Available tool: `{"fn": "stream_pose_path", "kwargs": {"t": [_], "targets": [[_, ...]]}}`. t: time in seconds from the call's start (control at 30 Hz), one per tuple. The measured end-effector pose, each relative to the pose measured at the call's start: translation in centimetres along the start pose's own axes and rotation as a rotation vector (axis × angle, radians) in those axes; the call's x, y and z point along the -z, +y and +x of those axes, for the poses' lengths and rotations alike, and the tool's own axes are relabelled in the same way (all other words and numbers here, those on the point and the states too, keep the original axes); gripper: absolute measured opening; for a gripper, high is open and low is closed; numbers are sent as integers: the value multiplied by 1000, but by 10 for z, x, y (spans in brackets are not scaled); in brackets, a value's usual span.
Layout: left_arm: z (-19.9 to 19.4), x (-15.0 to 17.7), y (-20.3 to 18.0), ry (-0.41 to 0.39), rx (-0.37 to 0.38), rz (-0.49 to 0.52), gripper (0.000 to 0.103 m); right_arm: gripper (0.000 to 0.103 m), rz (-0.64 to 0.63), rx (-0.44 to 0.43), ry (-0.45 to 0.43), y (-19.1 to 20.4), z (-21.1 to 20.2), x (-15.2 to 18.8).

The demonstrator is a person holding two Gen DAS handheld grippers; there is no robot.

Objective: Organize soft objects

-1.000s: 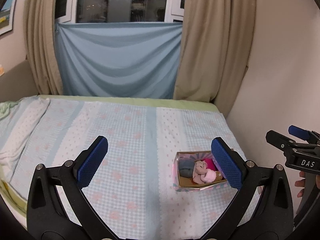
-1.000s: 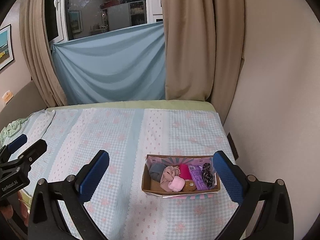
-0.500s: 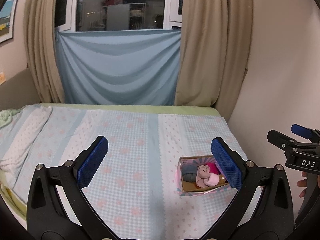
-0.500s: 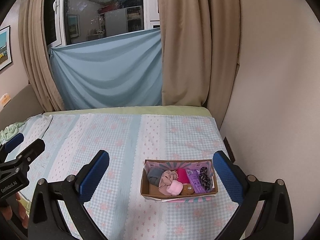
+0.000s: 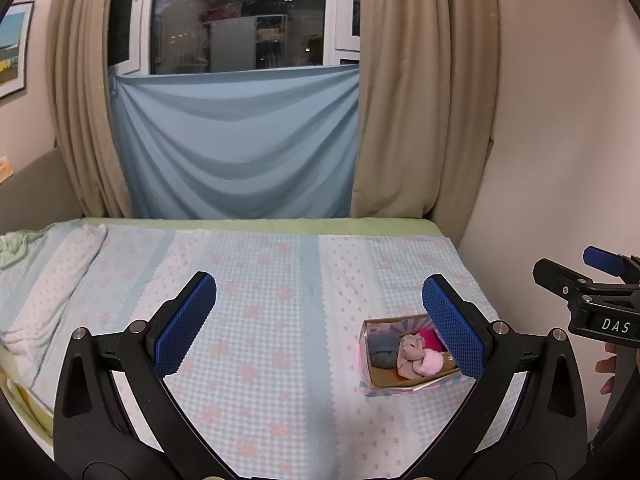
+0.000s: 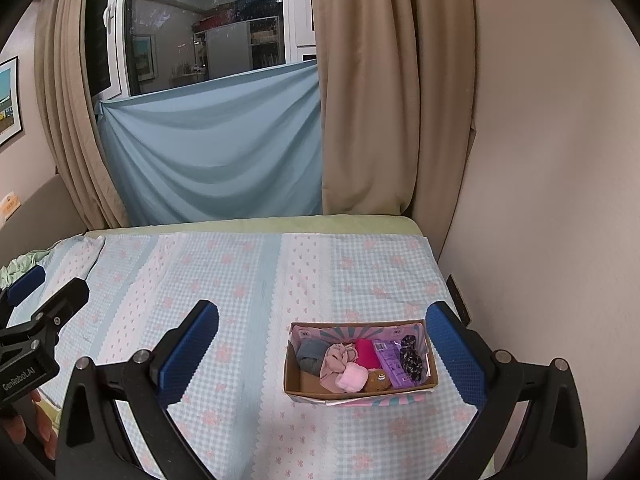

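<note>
A small cardboard box sits on the bed at the right, also in the left wrist view. It holds several soft items: a grey roll, a beige cloth, a light pink roll, a magenta roll, a brown piece, a purple packet and a dark scrunchie. My left gripper is open and empty, above the bed left of the box. My right gripper is open and empty, held back from the box.
The bed has a light blue checked cover with pink flowers. A wall runs along the right. Beige curtains and a blue cloth hang behind. Crumpled green fabric lies at the far left.
Both grippers have pulled up and back from the bed, so the box looks smaller and lower in both views. Both stay open.
</note>
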State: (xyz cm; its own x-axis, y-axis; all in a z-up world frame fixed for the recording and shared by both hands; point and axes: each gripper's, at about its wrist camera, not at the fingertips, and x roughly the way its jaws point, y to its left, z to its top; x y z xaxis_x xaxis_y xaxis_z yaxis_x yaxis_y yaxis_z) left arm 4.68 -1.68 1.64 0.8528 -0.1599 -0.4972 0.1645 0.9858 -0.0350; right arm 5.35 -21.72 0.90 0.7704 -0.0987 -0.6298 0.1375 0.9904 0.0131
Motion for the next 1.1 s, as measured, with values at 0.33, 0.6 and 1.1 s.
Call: {"fn": "stream_pose_path", "kwargs": {"t": [0.33,0.6,1.1], "targets": [[-5,-2,-2,-17,10,15,103,103,3,0,-14,-1,-3,-3],[-5,-3,-1,-19,19,18,103,103,3,2,-24,0,-5,-5],[-7,-4,1,-47,-6,25,103,103,2,5,-35,-2,-4,-7]]}}
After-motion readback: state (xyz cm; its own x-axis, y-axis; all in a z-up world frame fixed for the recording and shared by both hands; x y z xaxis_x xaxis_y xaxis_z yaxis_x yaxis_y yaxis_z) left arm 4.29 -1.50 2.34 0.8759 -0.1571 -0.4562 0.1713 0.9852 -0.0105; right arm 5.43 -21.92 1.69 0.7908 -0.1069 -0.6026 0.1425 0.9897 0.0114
